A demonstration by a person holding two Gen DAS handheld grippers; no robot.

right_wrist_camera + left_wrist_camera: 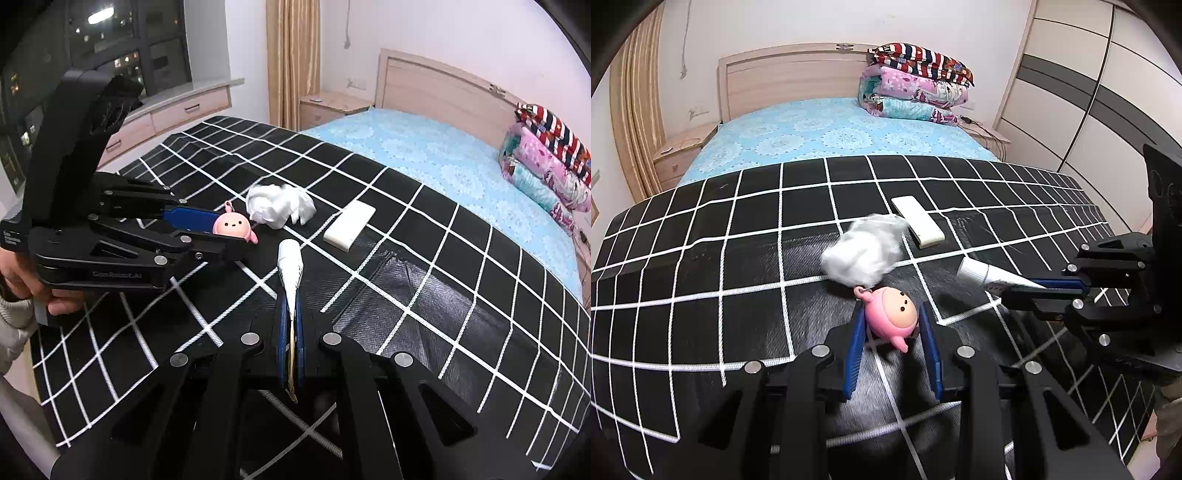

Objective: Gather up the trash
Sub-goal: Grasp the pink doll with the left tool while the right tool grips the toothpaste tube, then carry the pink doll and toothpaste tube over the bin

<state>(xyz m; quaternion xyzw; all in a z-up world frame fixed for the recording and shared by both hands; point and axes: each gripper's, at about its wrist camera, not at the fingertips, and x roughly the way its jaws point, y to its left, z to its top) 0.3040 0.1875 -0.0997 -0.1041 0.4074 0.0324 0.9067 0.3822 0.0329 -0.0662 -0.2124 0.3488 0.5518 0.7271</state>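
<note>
A pink toy figure point(892, 316) with a small loop sits between the blue pads of my left gripper point(892, 325), which is shut on it; it also shows in the right wrist view point(234, 226). My right gripper point(291, 314) is shut on the flat end of a white tube point(290, 264), also seen in the left wrist view point(993, 275). A crumpled white tissue point(864, 249) lies on the black grid cloth point(701, 258) just beyond the toy. A white rectangular block point(918, 220) lies behind the tissue.
The grid cloth covers the foot of a bed with a blue sheet point(831, 129). Folded quilts point(916, 85) are stacked by the headboard. Nightstands stand at both sides, a wardrobe point(1089, 92) on the right, and a window with drawers point(110, 74) beyond the bed.
</note>
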